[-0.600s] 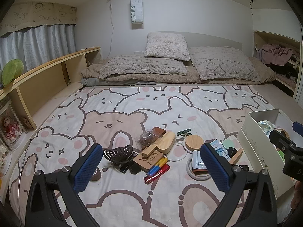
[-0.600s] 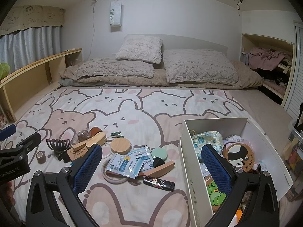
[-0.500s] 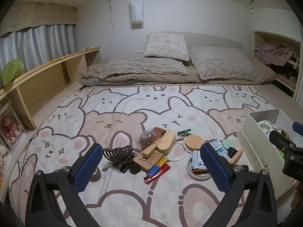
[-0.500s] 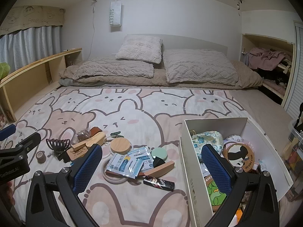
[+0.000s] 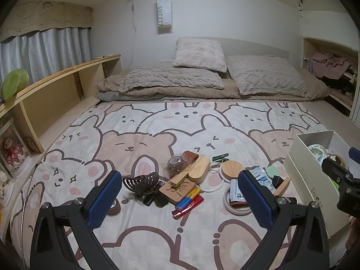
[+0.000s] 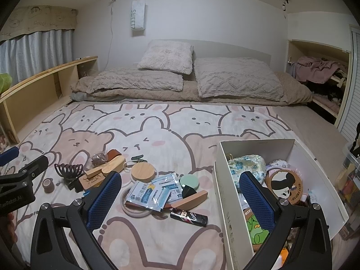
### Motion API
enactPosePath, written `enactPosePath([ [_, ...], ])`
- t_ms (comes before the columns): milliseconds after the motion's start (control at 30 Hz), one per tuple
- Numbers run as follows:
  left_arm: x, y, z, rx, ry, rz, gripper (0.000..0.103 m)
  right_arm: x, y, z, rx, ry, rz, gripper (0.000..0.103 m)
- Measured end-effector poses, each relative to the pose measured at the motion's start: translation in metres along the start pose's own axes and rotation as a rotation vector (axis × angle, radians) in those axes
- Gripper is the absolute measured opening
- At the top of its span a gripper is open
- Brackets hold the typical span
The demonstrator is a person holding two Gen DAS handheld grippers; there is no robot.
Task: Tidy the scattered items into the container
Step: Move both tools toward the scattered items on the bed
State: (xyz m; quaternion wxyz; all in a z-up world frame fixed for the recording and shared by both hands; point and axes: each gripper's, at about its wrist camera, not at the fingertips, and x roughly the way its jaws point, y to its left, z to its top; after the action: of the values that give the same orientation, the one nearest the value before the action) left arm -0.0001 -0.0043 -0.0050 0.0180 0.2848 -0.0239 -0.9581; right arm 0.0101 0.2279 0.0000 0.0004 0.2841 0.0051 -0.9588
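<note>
1. Nothing moved since the earlier frames: both grippers in the same place, clutter lying just as before.
2. Left gripper (image 5: 180, 199): jaws spread wide, nothing between the pads, hanging above the blanket (image 5: 157, 121) and tilted down toward the pile.
3. Right gripper (image 6: 180, 199): jaws equally wide, empty; left finger over the blanket, right finger over the white box (image 6: 221, 193).
4. White box on the right part of the blanket, open top, already holding a floral pouch (image 6: 246, 165), a round wooden mirror (image 6: 284, 187) and a green cartoon item (image 6: 256, 227).
5. Scattered things left of the box, all on the blanket: dark hair claw (image 5: 140, 183), wooden comb (image 5: 180, 187), wooden brush (image 5: 195, 168), round wooden lid (image 5: 232, 167), coloured pens (image 5: 187, 201), tape roll (image 5: 236, 204), small brown tape roll (image 5: 113, 208).
6. Nearer the box: blue-and-white packets (image 6: 149, 192), green puff (image 6: 190, 181), black tube (image 6: 188, 217), wooden strip (image 6: 191, 200).
7. Pens touching the comb's near edge; packets lying across the tape roll.
8. Pillows (image 5: 263, 76) at the far end, well apart from the pile.
</note>
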Motion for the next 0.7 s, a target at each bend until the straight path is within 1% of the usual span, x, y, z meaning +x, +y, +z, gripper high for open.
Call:
enactPosePath([
  [133, 0.002, 0.006, 0.002, -0.012, -0.001, 0.009, 0.103, 0.002, 0.001, -0.004, 0.001, -0.001, -0.001, 0.103],
  [300, 0.006, 0.012, 0.009, -0.027, 0.012, 0.026, 0.103, 0.002, -0.002, -0.002, 0.007, 0.004, -0.001, 0.103],
  [600, 0.012, 0.014, 0.023, 0.010, 0.023, 0.074, 0.103, 0.005, -0.010, 0.001, 0.036, 0.012, -0.001, 0.103],
  [700, 0.018, 0.017, 0.025, 0.019, 0.037, 0.075, 0.103, 0.008, -0.012, 0.001, 0.051, 0.019, 0.005, 0.103],
])
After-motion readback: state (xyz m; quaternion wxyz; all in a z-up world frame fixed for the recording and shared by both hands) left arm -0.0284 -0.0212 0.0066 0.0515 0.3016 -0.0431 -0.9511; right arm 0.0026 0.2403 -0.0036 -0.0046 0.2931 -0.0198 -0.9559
